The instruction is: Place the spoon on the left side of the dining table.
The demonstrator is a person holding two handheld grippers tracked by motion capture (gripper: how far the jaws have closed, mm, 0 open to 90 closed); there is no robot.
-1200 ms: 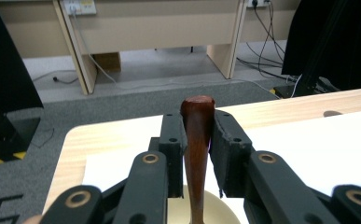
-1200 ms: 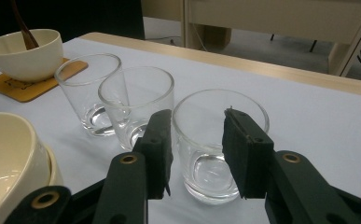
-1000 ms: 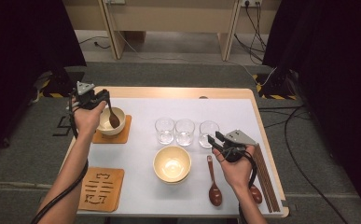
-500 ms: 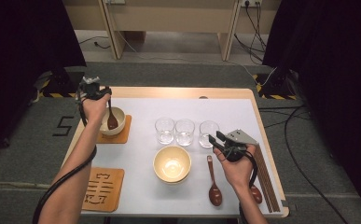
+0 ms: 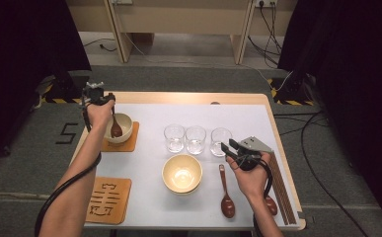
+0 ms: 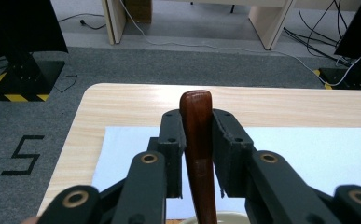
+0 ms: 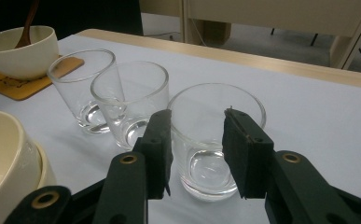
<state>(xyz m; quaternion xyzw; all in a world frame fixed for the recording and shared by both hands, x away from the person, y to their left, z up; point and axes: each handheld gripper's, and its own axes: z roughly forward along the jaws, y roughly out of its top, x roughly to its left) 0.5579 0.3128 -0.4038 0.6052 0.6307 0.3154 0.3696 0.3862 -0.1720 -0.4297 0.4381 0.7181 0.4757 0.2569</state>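
Observation:
My left gripper [image 5: 108, 99] is shut on the handle of a dark wooden spoon [image 5: 115, 128]. The spoon's bowl end rests inside a small cream bowl [image 5: 124, 122] on a wooden coaster [image 5: 131, 140] at the table's left. In the left gripper view the spoon handle [image 6: 197, 140] stands upright between the two jaws. My right gripper [image 5: 228, 146] hangs open just in front of the rightmost of three clear glasses [image 5: 220, 139]. In the right gripper view that glass [image 7: 215, 140] sits beyond the gripper [image 7: 197, 149], with nothing between the pads.
Two more glasses [image 5: 195, 139] [image 5: 174, 138] stand in the row. A larger cream bowl [image 5: 181, 173] sits near the front middle, and another wooden spoon [image 5: 225, 197] lies right of it. Dark chopsticks [image 5: 282, 187] lie at the right edge. A bare coaster [image 5: 108, 200] lies front left.
My left hand has shifted toward the far edge and sunk a little, keeping the spoon in the small bowl. The right hand has stayed still.

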